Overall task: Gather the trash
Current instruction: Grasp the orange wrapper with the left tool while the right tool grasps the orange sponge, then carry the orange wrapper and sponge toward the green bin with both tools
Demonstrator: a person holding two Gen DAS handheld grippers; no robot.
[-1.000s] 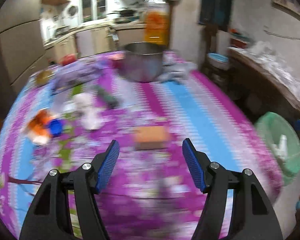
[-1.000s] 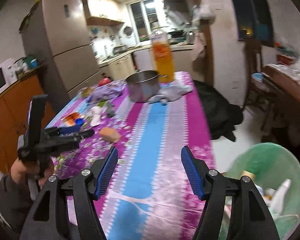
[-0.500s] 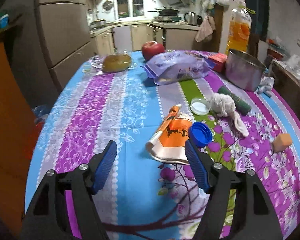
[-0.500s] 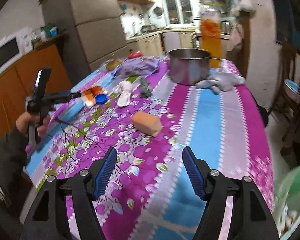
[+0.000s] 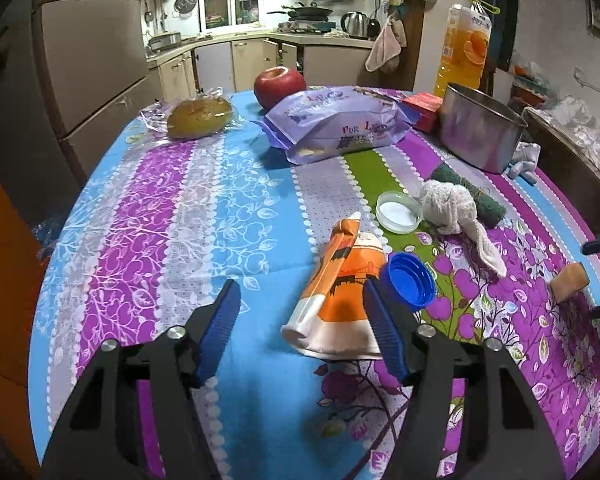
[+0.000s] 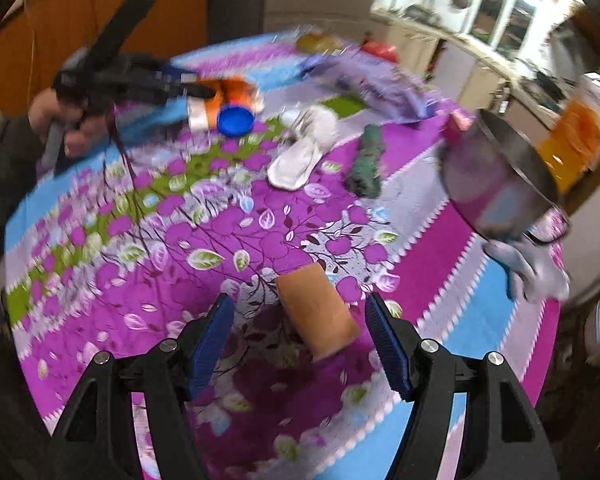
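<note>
My left gripper (image 5: pixel 302 326) is open just above the table, and an orange and white wrapper (image 5: pixel 336 292) lies flat between its fingers. A blue cap (image 5: pixel 410 278) touches the wrapper's right side. A clear lid (image 5: pixel 398 212) and a crumpled white tissue (image 5: pixel 454 212) lie beyond. My right gripper (image 6: pixel 298 340) is open over the table, and an orange sponge block (image 6: pixel 318 312) lies between its fingers; the block also shows in the left wrist view (image 5: pixel 570 282). The left gripper shows in the right wrist view (image 6: pixel 172 86) by the wrapper (image 6: pixel 224 94) and cap (image 6: pixel 236 120).
A purple snack bag (image 5: pixel 340 124), a red apple (image 5: pixel 278 84), wrapped bread (image 5: pixel 198 118), a red box (image 5: pixel 424 110), a steel pot (image 5: pixel 478 132), a green scrubber (image 5: pixel 470 196) and a juice bottle (image 5: pixel 466 46) stand on the floral tablecloth (image 5: pixel 180 220). A grey cloth (image 6: pixel 528 268) lies by the pot (image 6: pixel 496 184).
My left gripper swung left from the sponge block and closed in on the orange wrapper. My right gripper turned from the bin side and came down around the sponge block.
</note>
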